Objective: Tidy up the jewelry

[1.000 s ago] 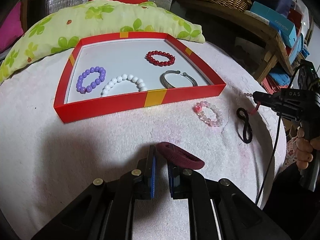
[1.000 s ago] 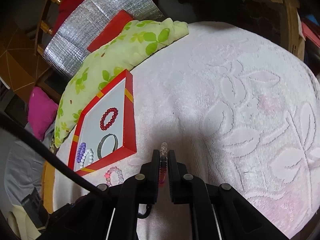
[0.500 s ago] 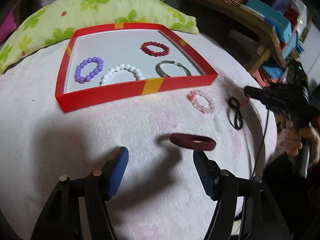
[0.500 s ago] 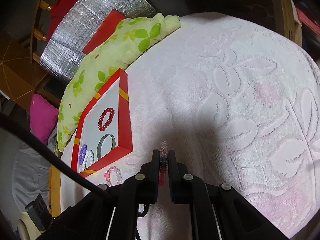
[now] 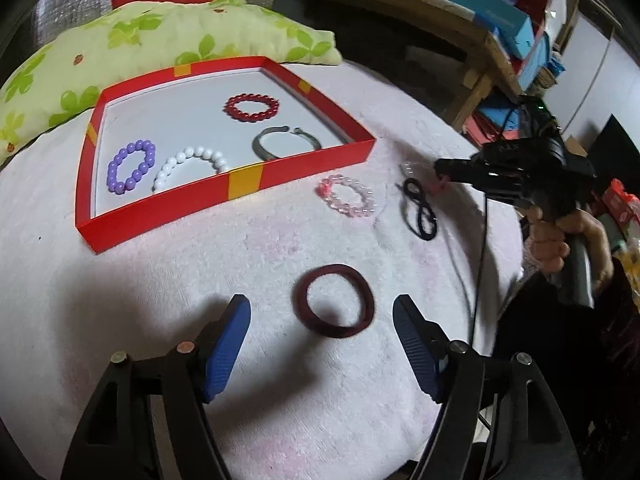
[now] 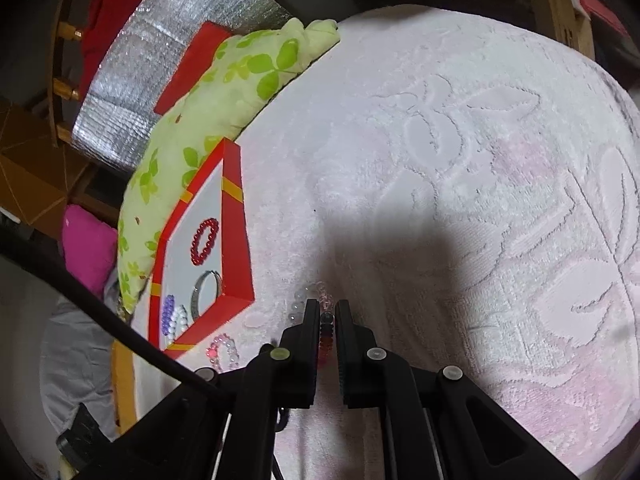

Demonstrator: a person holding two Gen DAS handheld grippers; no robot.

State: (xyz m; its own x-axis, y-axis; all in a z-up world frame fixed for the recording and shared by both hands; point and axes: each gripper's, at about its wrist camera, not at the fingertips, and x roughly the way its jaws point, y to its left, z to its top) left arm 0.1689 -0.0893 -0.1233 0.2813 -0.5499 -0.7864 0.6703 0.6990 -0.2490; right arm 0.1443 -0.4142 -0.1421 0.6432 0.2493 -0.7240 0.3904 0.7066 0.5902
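Observation:
My left gripper (image 5: pixel 320 305) hangs low over the pink towel, its jaws opening. A maroon ring (image 5: pixel 362 286) lies flat between the blue pads (image 5: pixel 226 342), touched by neither. The red tray (image 5: pixel 240 188) beyond holds a purple bead bracelet (image 5: pixel 130 168), a white one (image 5: pixel 192 160), a silver cuff (image 5: pixel 280 144) and a red bead bracelet (image 5: pixel 251 107). A pink bead bracelet (image 5: pixel 348 198) and a black hair tie (image 5: pixel 420 212) lie on the towel. My right gripper (image 6: pixel 328 307) is shut on a clear-and-dark-red bead bracelet (image 6: pixel 326 330), right of the tray (image 6: pixel 236 248).
A green leaf-print pillow (image 5: pixel 160 40) lies behind the tray. A wooden shelf with boxes (image 5: pixel 500 32) stands at the far right, beyond the towel's edge. A person's hand (image 5: pixel 552 240) holds the right gripper's handle there. Foil padding (image 6: pixel 160 60) stands behind the pillow.
My left gripper has opened and let go of the maroon ring, which now lies flat on the towel. The right gripper has stayed shut on its bead bracelet.

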